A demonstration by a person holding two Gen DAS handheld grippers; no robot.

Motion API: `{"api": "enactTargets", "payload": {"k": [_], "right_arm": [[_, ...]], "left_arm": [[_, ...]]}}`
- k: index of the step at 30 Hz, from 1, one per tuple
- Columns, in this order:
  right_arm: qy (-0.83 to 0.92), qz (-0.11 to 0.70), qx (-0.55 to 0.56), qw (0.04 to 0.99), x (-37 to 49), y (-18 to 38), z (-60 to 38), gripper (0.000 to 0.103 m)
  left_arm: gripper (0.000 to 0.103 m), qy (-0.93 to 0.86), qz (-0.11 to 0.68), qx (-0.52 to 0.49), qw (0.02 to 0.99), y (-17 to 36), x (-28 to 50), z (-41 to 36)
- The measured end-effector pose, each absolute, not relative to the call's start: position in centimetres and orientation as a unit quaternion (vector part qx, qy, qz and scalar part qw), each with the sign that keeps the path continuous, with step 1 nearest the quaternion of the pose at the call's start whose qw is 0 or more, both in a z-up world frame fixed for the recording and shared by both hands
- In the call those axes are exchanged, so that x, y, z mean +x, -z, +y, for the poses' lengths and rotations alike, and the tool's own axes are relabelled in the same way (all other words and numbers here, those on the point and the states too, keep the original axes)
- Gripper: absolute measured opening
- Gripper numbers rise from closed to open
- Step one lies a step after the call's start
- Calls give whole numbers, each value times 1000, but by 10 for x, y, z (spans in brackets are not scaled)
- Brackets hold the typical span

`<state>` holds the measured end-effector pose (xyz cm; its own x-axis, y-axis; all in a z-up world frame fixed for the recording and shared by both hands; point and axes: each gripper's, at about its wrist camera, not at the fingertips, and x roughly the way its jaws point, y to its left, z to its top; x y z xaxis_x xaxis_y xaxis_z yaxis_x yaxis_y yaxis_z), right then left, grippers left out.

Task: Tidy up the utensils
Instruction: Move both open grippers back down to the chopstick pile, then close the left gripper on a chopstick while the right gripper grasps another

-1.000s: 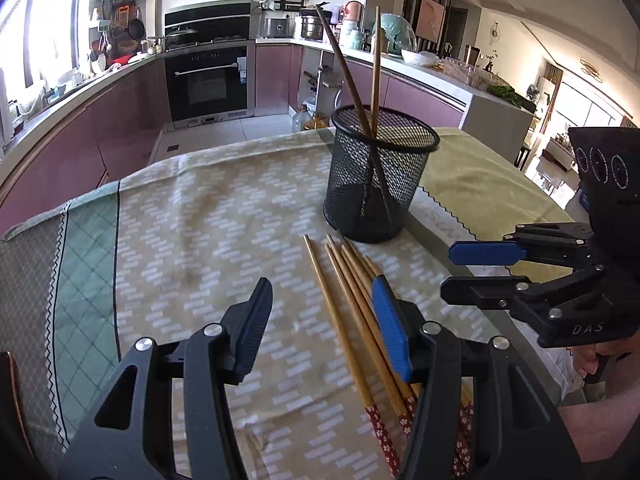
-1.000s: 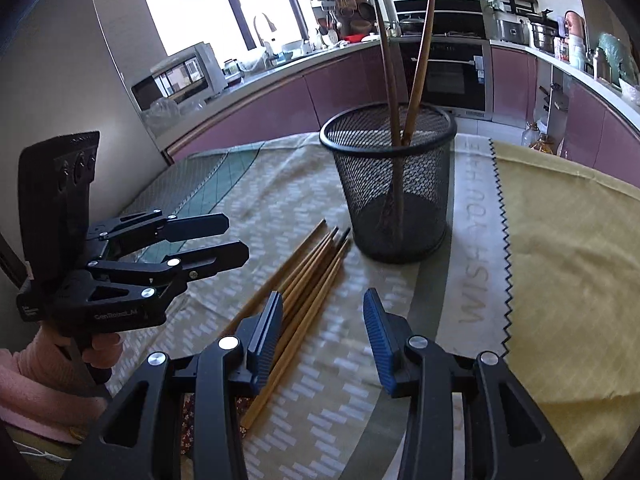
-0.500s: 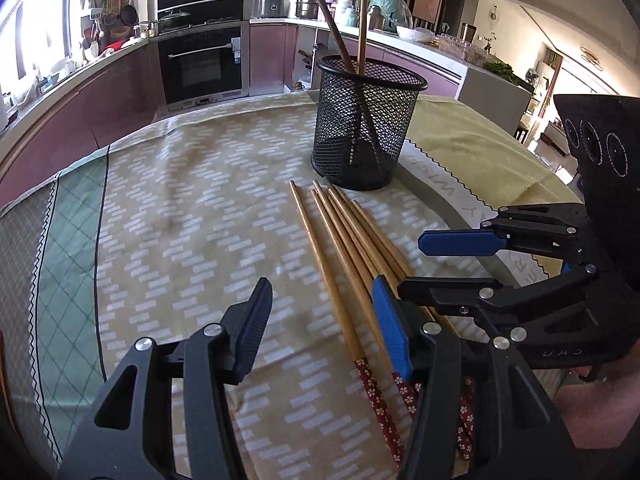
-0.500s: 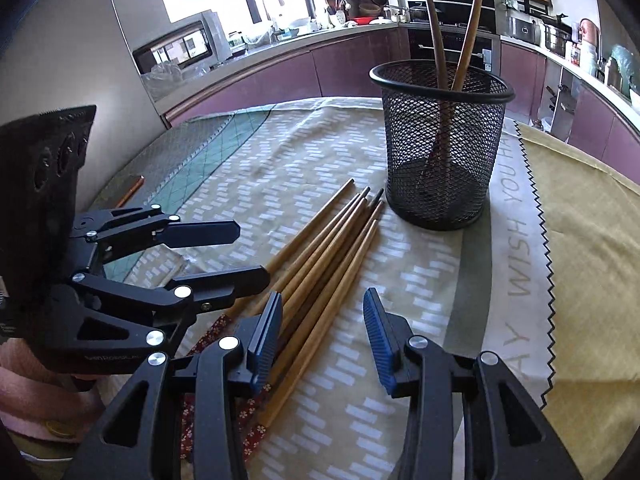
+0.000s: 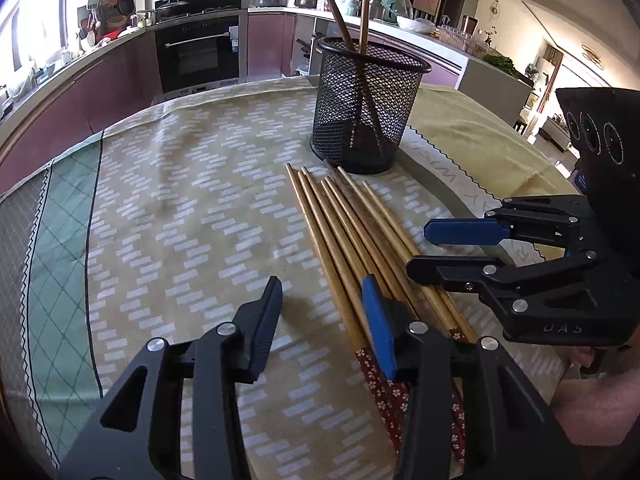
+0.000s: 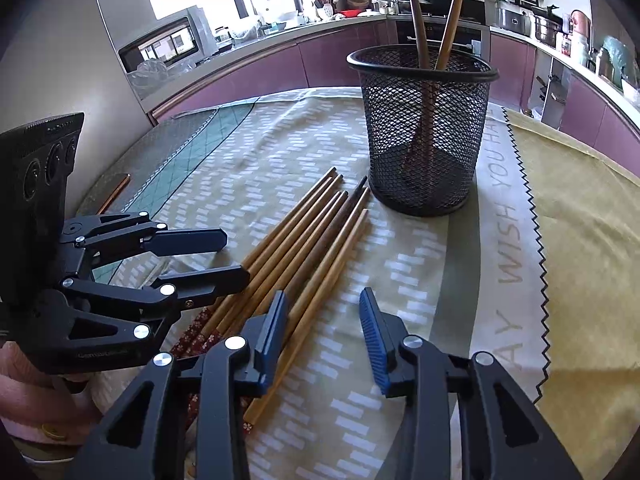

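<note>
The left gripper [image 5: 320, 312] is hovering low over the tablecloth [image 5: 180, 208], its jaws closing but still apart, with nothing pinched between them; its blue pad is sitting just over the chopsticks [image 5: 344, 232]. The right gripper [image 6: 322, 320] is closing too, jaws apart and empty, its left finger lying over the bundle's right edge. The chopsticks are lying side by side on the cloth, tips pointing toward the mesh cup [image 5: 366, 108], which is standing just beyond them and holding two long sticks leaning apart.
</note>
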<state>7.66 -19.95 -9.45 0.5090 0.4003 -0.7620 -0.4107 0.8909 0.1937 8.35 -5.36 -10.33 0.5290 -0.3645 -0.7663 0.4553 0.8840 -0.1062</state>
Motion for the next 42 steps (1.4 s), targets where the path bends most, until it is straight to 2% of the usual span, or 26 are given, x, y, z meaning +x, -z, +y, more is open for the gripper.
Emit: {"api": "enactTargets", "payload": {"k": [9,24,36,38,42], "right_arm": [[-237,440,15,866,77,92,-208,26],[-217,439,-20,871,79,95,-206,24],[-210,437,-35,874,83,96,-199,23],[-209,435,-35,875,85,96,-198,22],[-206,435,-12,876,89,97,-203,12]], "left_arm": [[34,244,431,35,868,104,87,-47],[30,243,439,15,865,105,95,-37],[30,226,443,58,866,106,105,-49],[27,221,442,59,867,106,107,-51],[13,207,444,46,870,107,112,-50]]}}
